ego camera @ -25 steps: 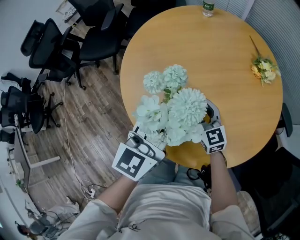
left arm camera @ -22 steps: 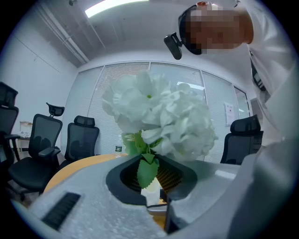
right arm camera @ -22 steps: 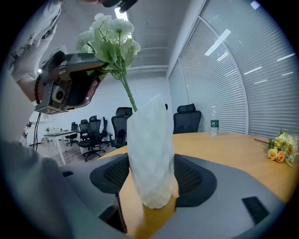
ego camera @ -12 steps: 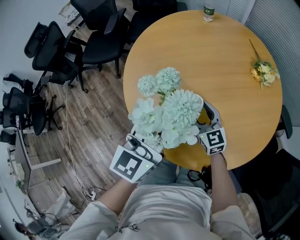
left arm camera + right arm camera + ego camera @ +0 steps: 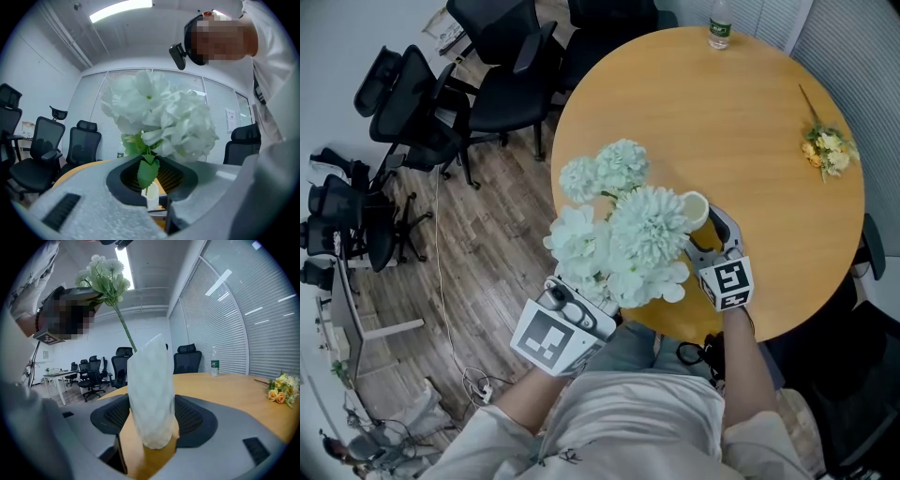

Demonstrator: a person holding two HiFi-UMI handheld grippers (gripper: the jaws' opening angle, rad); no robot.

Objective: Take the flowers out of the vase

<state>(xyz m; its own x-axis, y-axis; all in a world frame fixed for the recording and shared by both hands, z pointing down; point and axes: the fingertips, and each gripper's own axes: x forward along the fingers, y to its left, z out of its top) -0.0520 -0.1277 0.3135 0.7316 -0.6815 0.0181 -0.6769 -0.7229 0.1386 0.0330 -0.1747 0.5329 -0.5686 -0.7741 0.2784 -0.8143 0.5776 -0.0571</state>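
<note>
A bunch of pale green-white flowers (image 5: pixel 623 230) hangs over the near edge of the round wooden table (image 5: pixel 750 112). My left gripper (image 5: pixel 151 187) is shut on its stem, with a leaf (image 5: pixel 148 171) between the jaws; its marker cube (image 5: pixel 548 339) shows below the blooms. In the right gripper view the thin stem (image 5: pixel 124 329) slants down behind the top of the white vase (image 5: pixel 150 394). My right gripper (image 5: pixel 150 420) is shut on that vase, which stands on the table. The vase rim (image 5: pixel 696 208) peeks out beside the blooms, just ahead of the right gripper (image 5: pixel 707 232).
A small yellow flower sprig (image 5: pixel 825 148) lies at the table's far right. A water bottle (image 5: pixel 719 23) stands at the far edge. Black office chairs (image 5: pixel 441 103) crowd the wooden floor on the left. A cable (image 5: pixel 441 309) trails across the floor.
The left gripper has lifted the flower bunch, which drifts left in the head view and uncovers the vase rim. The right gripper and the vase have stayed put.
</note>
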